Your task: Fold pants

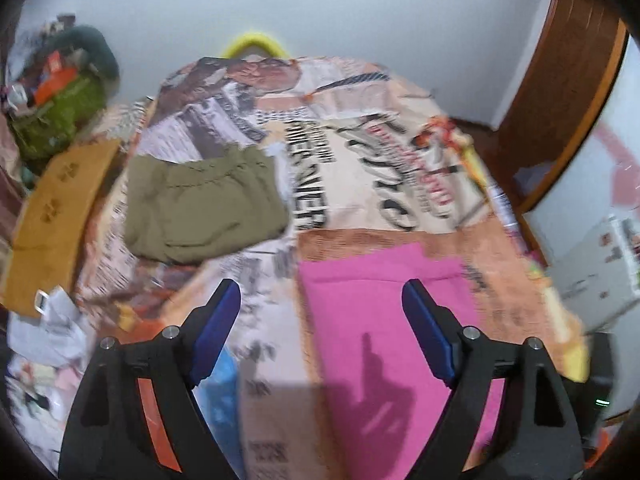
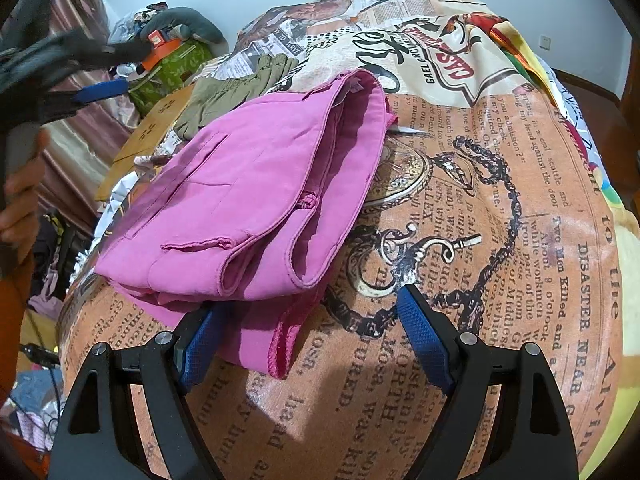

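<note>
Pink pants (image 2: 256, 184) folded into a layered stack on bedspread (image 2: 500, 280); lowest layer sticking out near edge. Left gripper (image 1: 320, 320) spread, above cloth. Right gripper (image 2: 308, 332) spread at protruding hem. Probably only tidying left.

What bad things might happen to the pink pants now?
The pink pants lie folded on the printed blanket, with one loose hem sticking out under the stack, between the open jaws of the right gripper. A bump there may drag the hem and undo the fold. The blanket bulges beneath, so the stack might slide sideways. The green pants lie close by; the left gripper, also open, might brush them.
</note>
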`<control>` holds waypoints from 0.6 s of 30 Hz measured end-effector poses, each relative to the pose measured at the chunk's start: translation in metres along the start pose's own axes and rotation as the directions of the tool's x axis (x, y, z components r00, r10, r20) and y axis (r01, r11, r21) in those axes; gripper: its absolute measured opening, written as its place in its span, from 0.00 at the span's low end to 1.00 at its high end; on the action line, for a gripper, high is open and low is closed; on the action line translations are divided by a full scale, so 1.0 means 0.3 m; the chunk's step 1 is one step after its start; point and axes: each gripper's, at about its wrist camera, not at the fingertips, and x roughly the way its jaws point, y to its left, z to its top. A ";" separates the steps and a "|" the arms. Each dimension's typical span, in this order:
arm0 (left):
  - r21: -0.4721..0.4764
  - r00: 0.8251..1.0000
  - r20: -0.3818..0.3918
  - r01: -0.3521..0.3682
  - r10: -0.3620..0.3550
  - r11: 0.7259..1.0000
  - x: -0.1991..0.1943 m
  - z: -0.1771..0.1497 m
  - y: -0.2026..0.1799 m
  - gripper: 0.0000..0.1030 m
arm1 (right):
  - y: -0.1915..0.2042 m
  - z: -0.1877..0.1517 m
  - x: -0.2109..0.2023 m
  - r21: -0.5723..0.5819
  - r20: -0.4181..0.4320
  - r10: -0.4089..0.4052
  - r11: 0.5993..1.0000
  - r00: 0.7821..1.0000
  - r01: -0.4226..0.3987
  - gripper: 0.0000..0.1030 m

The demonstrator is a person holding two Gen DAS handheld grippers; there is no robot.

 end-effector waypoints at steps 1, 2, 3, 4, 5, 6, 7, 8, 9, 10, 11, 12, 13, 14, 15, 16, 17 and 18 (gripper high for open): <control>0.014 0.999 -0.021 -0.032 0.033 0.999 0.045 0.005 -0.002 0.81 | -0.002 0.001 0.000 0.006 0.004 0.001 1.000 1.000 -0.001 0.80; 0.028 0.998 -0.039 -0.051 0.052 0.998 0.084 0.006 -0.004 0.81 | -0.005 0.001 0.000 0.010 0.007 0.003 1.000 1.000 -0.003 0.80; 0.046 0.996 -0.058 -0.059 0.062 0.997 0.122 0.006 -0.008 0.81 | -0.007 0.002 -0.001 0.016 0.009 0.004 1.000 1.000 -0.004 0.80; 0.067 0.995 -0.079 -0.063 0.068 0.996 0.159 0.004 -0.016 0.81 | -0.009 0.003 -0.001 0.021 0.011 0.005 1.000 1.000 -0.006 0.80; 0.095 0.991 -0.104 -0.071 0.081 0.993 0.201 0.002 -0.026 0.81 | -0.011 0.005 -0.002 0.024 0.012 0.005 1.000 1.000 -0.006 0.80; 0.127 0.986 -0.125 -0.092 0.108 0.988 0.243 0.002 -0.039 0.81 | -0.014 0.007 -0.002 0.028 0.015 0.005 1.000 1.000 -0.006 0.80; 0.161 0.982 -0.135 -0.113 0.135 0.980 0.281 0.003 -0.053 0.81 | -0.017 0.007 -0.002 0.031 0.015 0.006 0.999 1.000 -0.006 0.80; 0.186 0.979 -0.136 -0.128 0.154 0.974 0.303 0.004 -0.063 0.81 | -0.018 0.008 -0.002 0.032 0.016 0.007 0.999 1.000 -0.008 0.80; 0.221 0.972 -0.136 -0.157 0.190 0.963 0.336 0.007 -0.077 0.81 | -0.021 0.007 -0.002 0.033 0.018 0.009 0.999 1.000 -0.010 0.80; 0.243 0.967 -0.138 -0.177 0.214 0.954 0.361 0.009 -0.087 0.81 | -0.023 0.007 -0.001 0.035 0.019 0.011 0.999 1.000 -0.012 0.80; 0.269 0.960 -0.147 -0.192 0.237 0.944 0.397 0.013 -0.099 0.81 | -0.026 0.008 -0.001 0.036 0.021 0.013 0.999 1.000 -0.013 0.80; 0.282 0.957 -0.157 -0.195 0.245 0.940 0.419 0.017 -0.105 0.83 | -0.029 0.010 0.000 0.038 0.022 0.013 0.999 1.000 -0.014 0.80; 0.297 0.951 -0.172 -0.197 0.255 0.934 0.450 0.019 -0.111 0.85 | -0.033 0.010 -0.001 0.042 0.024 0.012 0.999 1.000 -0.013 0.80; 0.310 0.946 -0.183 -0.203 0.268 0.929 0.477 0.017 -0.113 0.89 | -0.038 0.011 -0.001 0.047 0.026 0.013 0.999 1.000 -0.015 0.79; 0.319 0.941 -0.193 -0.209 0.279 0.924 0.499 0.015 -0.112 0.93 | -0.044 0.012 -0.002 0.056 0.029 0.014 0.998 0.999 -0.016 0.79; 0.325 0.934 -0.213 -0.209 0.287 0.922 0.524 0.011 -0.106 0.95 | -0.049 0.013 -0.003 0.062 0.032 0.014 0.998 0.999 -0.015 0.79; 0.321 0.932 -0.229 -0.200 0.281 0.926 0.538 0.010 -0.102 0.96 | -0.053 0.013 -0.004 0.067 0.034 0.012 0.998 0.999 -0.015 0.79; 0.294 0.931 -0.261 -0.174 0.254 0.940 0.552 0.009 -0.082 0.96 | -0.057 0.014 -0.005 0.070 0.037 0.010 0.997 0.999 -0.013 0.79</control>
